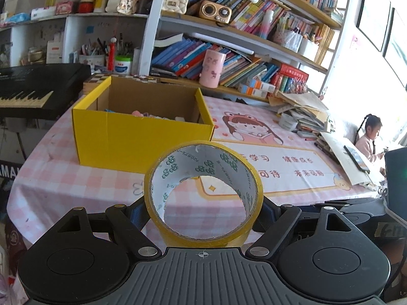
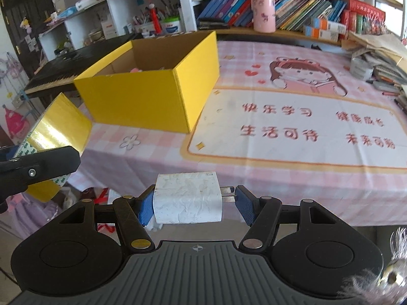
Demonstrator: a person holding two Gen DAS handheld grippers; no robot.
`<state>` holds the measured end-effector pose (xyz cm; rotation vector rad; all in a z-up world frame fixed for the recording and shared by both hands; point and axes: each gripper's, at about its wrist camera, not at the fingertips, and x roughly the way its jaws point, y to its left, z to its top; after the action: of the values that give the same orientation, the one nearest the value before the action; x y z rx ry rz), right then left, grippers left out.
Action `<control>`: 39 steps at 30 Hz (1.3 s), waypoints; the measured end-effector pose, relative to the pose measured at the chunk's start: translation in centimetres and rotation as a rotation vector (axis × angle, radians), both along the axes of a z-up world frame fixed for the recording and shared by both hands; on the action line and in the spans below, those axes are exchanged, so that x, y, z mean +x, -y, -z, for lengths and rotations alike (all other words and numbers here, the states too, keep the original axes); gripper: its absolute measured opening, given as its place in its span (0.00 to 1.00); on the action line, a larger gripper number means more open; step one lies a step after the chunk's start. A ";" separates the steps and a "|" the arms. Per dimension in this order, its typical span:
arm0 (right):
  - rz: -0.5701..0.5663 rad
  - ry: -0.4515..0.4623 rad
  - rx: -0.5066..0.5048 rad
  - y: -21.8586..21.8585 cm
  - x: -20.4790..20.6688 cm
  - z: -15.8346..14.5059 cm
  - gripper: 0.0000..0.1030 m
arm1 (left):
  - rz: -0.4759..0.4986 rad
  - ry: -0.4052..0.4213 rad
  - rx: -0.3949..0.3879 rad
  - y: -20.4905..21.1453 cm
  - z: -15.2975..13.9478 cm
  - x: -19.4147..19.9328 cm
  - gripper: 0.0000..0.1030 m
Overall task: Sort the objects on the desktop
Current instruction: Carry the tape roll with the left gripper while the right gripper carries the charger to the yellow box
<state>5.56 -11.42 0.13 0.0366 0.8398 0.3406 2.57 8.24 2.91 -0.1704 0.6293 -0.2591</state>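
Two grippers are held above a table draped in a pink checked cloth (image 2: pixel 292 183). A roll of yellow tape (image 1: pixel 203 193) is clamped in the left gripper (image 1: pixel 203 208); a white plug adapter (image 2: pixel 187 198) is clamped in the right gripper (image 2: pixel 194 199). An open yellow box (image 1: pixel 142 132) stands on the cloth, before crowded bookshelves (image 1: pixel 254 25) and a keyboard (image 1: pixel 33 89).
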 end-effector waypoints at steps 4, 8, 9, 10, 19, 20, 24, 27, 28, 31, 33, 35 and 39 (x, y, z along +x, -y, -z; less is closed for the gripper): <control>-0.028 -0.008 0.000 -0.8 -0.4 -0.1 0.60 | -0.016 -0.009 -0.007 -0.6 0.2 -0.5 0.82; -0.064 -0.023 -0.002 -1.6 -0.6 0.1 0.60 | -0.023 -0.019 -0.003 -1.1 0.4 -0.7 0.82; -0.073 -0.023 -0.004 -1.9 -0.7 0.1 0.60 | -0.023 -0.020 -0.001 -1.3 0.4 -0.8 0.82; -0.079 -0.023 -0.004 -2.1 -0.8 0.1 0.60 | -0.024 -0.021 0.000 -1.4 0.4 -0.8 0.82; -0.115 -0.015 -0.013 -3.2 -1.0 -0.2 0.60 | -0.027 -0.014 -0.004 -2.0 0.5 -0.9 0.82; -0.119 -0.012 -0.014 -3.3 -0.9 -0.2 0.60 | -0.029 -0.011 -0.005 -2.1 0.4 -0.9 0.82; -0.139 -0.003 -0.021 -3.9 -0.9 -0.4 0.60 | -0.046 -0.004 -0.009 -2.7 0.4 -1.1 0.82; -0.163 0.007 -0.028 -4.5 -0.8 -0.5 0.60 | -0.069 0.005 -0.014 -3.3 0.3 -1.2 0.82; -0.171 0.011 -0.031 -4.7 -0.8 -0.6 0.60 | -0.078 0.007 -0.015 -3.5 0.3 -1.2 0.82; -0.197 0.025 -0.039 -5.4 -0.6 -0.8 0.60 | -0.106 0.010 -0.022 -4.0 0.3 -1.4 0.82; -0.212 0.031 -0.041 -5.7 -0.4 -0.9 0.60 | -0.118 0.015 -0.022 -4.3 0.2 -1.4 0.82; -0.220 0.031 -0.038 -6.0 -0.2 -1.0 0.60 | -0.128 0.019 -0.022 -4.4 0.2 -1.4 0.82; -0.223 0.032 -0.033 -6.1 0.3 -1.0 0.60 | -0.141 0.021 -0.021 -4.8 0.1 -1.3 0.82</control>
<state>5.87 -5.30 1.17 -0.0934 0.8188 0.5355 1.26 13.02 2.77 -0.2311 0.5905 -0.1312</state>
